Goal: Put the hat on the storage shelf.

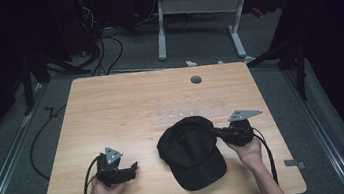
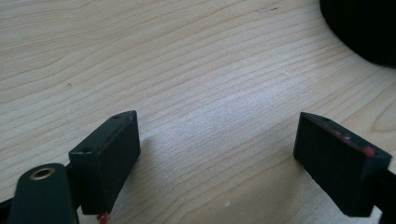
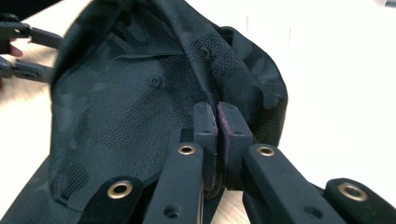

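Right tongs (image 3: 217, 122) clamped on black cap (image 3: 140, 102), left tongs (image 2: 219, 158) agape

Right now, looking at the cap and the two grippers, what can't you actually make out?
- Cap: any logo or lettering; high view too dark, right gripper view too close.
- Right gripper: how much cloth sits between its shut pads; the pads themselves hide it.
- Left gripper: its body, cut off by the bottom edge of the left gripper view.
- Cap's far edge, cut off at that view's top right corner.
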Demonstrator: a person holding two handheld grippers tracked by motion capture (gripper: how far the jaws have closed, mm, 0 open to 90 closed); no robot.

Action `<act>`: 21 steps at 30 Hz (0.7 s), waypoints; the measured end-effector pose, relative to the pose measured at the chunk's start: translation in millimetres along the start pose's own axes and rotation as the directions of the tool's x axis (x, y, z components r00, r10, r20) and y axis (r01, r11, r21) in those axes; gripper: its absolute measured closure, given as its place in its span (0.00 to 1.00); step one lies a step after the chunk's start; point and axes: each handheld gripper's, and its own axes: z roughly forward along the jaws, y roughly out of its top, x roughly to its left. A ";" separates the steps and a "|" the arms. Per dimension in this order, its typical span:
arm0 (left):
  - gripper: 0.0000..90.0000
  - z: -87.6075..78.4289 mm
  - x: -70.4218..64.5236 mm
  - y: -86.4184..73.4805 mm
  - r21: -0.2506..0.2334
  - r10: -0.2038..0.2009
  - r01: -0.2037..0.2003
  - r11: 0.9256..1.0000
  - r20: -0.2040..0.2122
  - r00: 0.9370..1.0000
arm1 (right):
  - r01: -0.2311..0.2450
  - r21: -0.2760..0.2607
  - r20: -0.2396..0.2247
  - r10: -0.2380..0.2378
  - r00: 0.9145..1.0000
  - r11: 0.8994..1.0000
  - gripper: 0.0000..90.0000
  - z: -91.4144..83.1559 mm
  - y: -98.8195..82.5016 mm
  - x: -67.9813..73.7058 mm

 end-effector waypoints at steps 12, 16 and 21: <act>0.18 -3.0 -1.6 1.7 0.013 -0.011 0.011 1.000 0.049 0.999 | 0.044 -0.097 -0.029 -0.047 0.998 0.994 0.98 -19.3 3.4 8.1; 0.18 -5.1 -5.7 2.4 0.000 -0.008 0.007 1.000 0.086 0.996 | 0.052 -0.131 -0.032 -0.057 0.998 0.990 0.98 -27.2 4.5 10.5; 0.17 -11.0 -12.9 8.4 -0.020 0.009 -0.006 1.000 0.154 0.988 | 0.068 -0.154 -0.029 -0.073 0.997 0.986 0.98 -36.5 7.3 14.1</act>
